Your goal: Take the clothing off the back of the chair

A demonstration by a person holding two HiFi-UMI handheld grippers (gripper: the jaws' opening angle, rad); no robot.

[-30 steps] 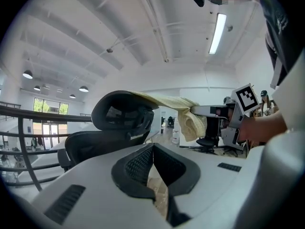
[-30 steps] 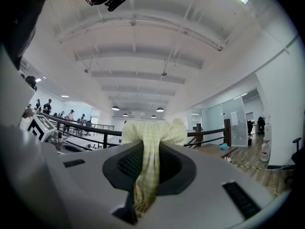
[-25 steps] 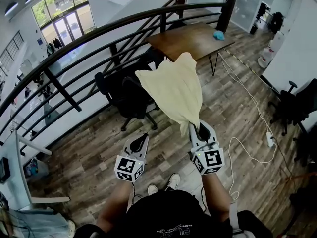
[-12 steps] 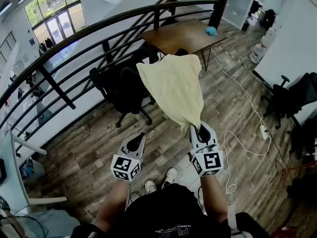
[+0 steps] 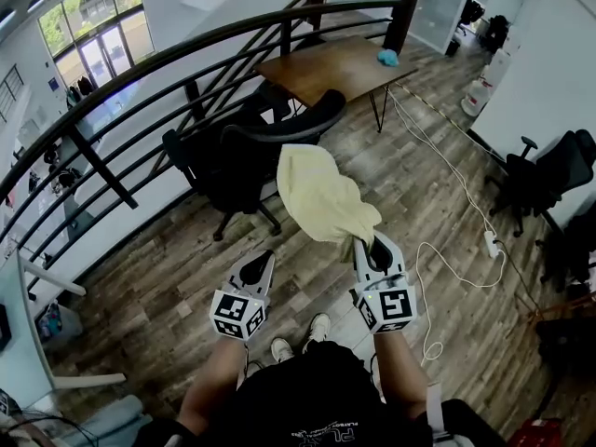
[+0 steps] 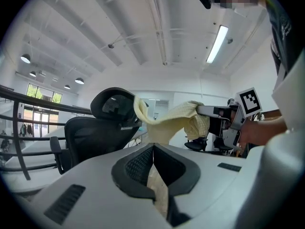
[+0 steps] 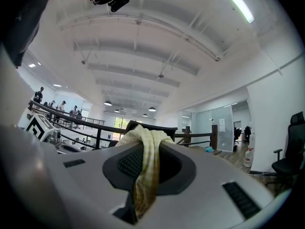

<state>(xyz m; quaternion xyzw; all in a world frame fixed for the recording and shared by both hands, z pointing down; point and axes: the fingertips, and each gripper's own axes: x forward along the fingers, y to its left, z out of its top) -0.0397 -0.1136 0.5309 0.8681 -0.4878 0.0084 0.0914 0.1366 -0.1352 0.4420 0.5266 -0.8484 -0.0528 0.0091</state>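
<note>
A pale yellow cloth (image 5: 321, 198) hangs bunched from my right gripper (image 5: 365, 242), which is shut on its lower end. In the right gripper view the cloth (image 7: 145, 147) drapes over the closed jaws of the right gripper (image 7: 143, 150). The black office chair (image 5: 233, 170) stands just beyond, its curved headrest (image 5: 303, 127) uncovered. In the left gripper view the cloth (image 6: 176, 118) stretches from beside the chair (image 6: 95, 132) to the right gripper (image 6: 209, 111); whether its far end touches the headrest is unclear. My left gripper (image 5: 264, 257) is shut and empty, level with the right one; its own view shows the left gripper (image 6: 153, 148) tips meeting.
A dark curved railing (image 5: 140, 82) runs behind the chair. A wooden table (image 5: 335, 63) with a blue object (image 5: 386, 57) stands beyond. Another black chair (image 5: 549, 175) is at the right. A white cable (image 5: 447, 250) trails over the wood floor. The person's shoes (image 5: 307, 338) show below.
The cloth was spread over the chair back; now it has slid off toward me and hangs bunched from the right gripper. The headrest has come into view. Both grippers drew back.
</note>
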